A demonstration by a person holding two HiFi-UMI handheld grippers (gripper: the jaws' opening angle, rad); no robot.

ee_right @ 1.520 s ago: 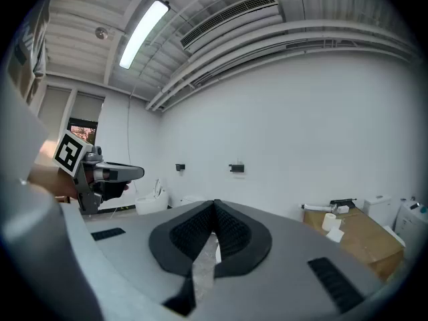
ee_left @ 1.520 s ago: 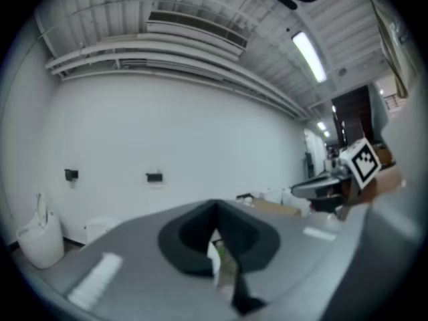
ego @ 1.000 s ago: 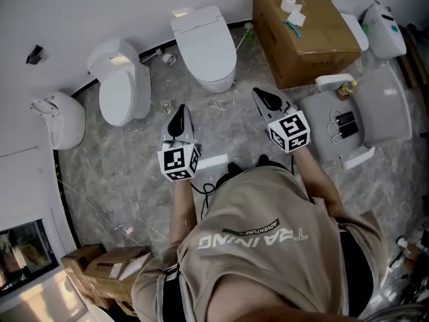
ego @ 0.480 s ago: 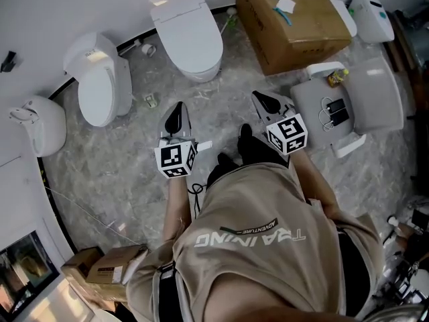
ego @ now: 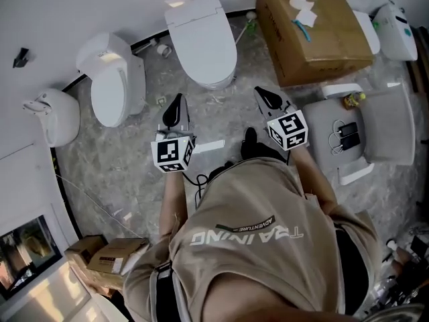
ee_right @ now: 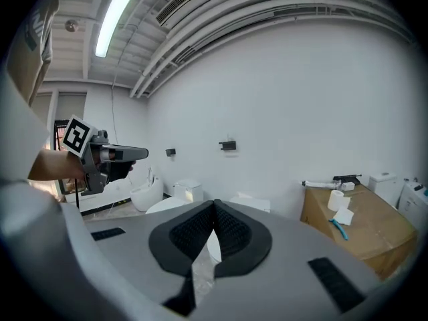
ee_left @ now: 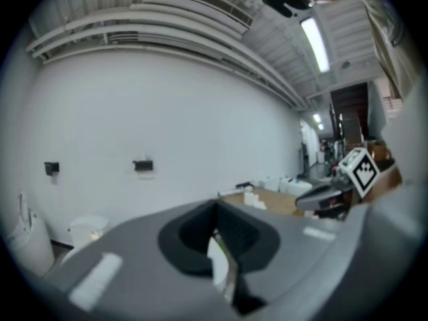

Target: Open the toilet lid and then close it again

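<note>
left claw (ego: pixel 175 103) closed, right claw (ego: pixel 263 94) closed, toilet lid (ego: pixel 204 44) down

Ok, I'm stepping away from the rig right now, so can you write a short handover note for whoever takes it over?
Left hand-held gripper: shut, empty, in the air short of the toilets.
Right hand-held gripper: shut, empty, alongside it.
Toilet stands ahead against the wall with its lid down. A second toilet to its left is also closed. A cardboard box is on the right.
Done: nothing yet; neither gripper touches a lid.
Left: reach the lid, lift it open, then lower it shut.
</note>
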